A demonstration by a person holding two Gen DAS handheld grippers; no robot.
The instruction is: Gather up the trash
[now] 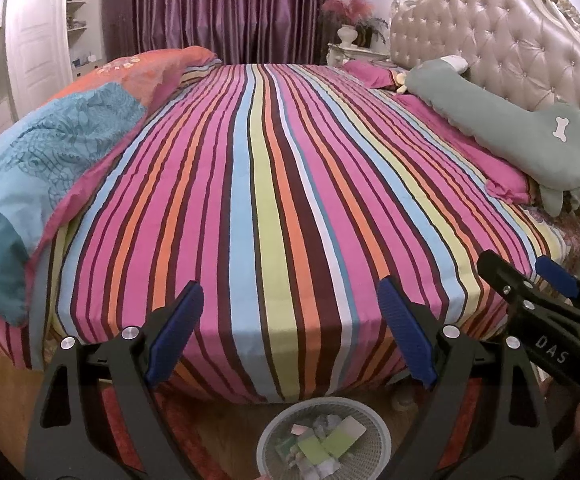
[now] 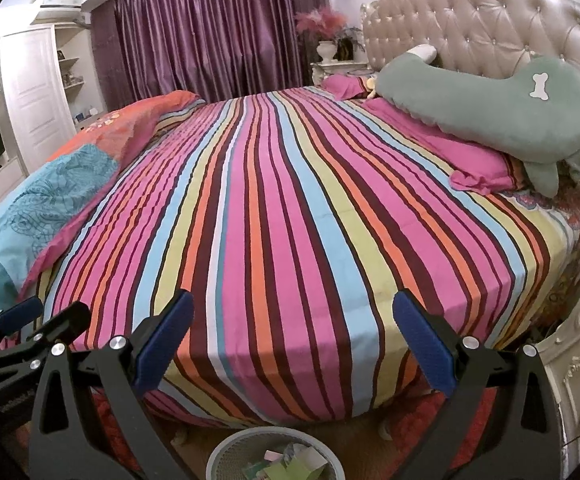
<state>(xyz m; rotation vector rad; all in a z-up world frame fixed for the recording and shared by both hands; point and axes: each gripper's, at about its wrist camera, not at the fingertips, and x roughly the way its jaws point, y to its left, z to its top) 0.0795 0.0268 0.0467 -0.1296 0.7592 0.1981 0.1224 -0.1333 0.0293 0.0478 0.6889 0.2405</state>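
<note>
Both tongs, left [image 1: 292, 332] and right [image 2: 292, 346], gape empty; mesh bin [image 1: 274, 436] is cut off below.

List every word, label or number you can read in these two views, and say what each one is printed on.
"DAS": white letters on the black body of the right gripper, seen from the left wrist view.
Pale lettering on the left gripper body at the left edge of the right wrist view: too blurred to read.
Embroidery on the orange pillow: unreadable.
</note>
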